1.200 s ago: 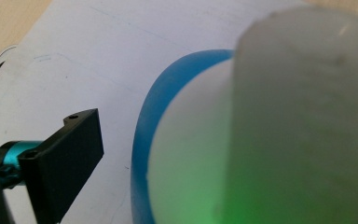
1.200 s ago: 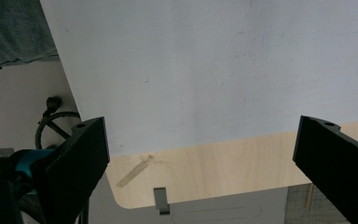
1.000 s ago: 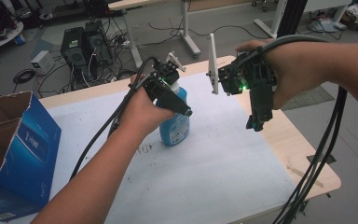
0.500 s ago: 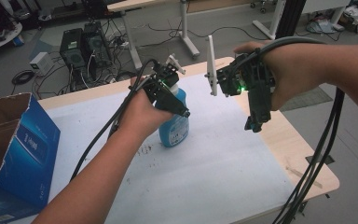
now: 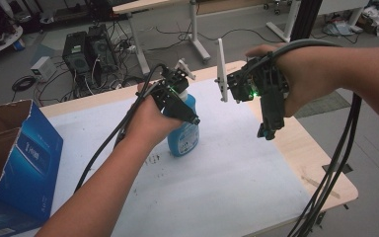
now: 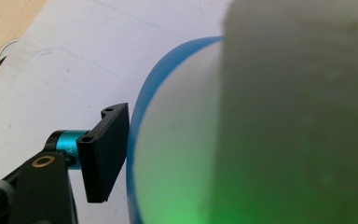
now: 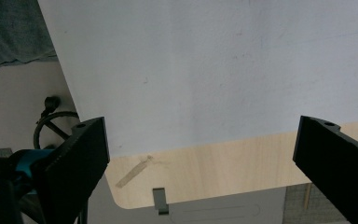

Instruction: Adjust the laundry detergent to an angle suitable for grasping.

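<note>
A blue spray bottle (image 5: pixel 183 134) stands upright on the white sheet near the table's middle. My left gripper (image 5: pixel 176 98) comes down on its upper part, shut on the bottle. In the left gripper view one black pad (image 6: pixel 105 154) presses against the spray bottle (image 6: pixel 177 154), whose blurred white top hides the other jaw. My right gripper (image 5: pixel 267 129) hangs in the air to the right of the bottle, apart from it and pointing down. Seen from the right gripper view, the right gripper (image 7: pixel 200 140) is open, its jaws spread wide above the table's edge with nothing between them.
A torn blue cardboard box (image 5: pixel 15 163) stands open at the table's left end. The white sheet (image 5: pixel 217 187) covers most of the top, leaving a bare wooden strip (image 5: pixel 316 163) along the right edge. Thick cables (image 5: pixel 335 163) trail from my right hand off the table.
</note>
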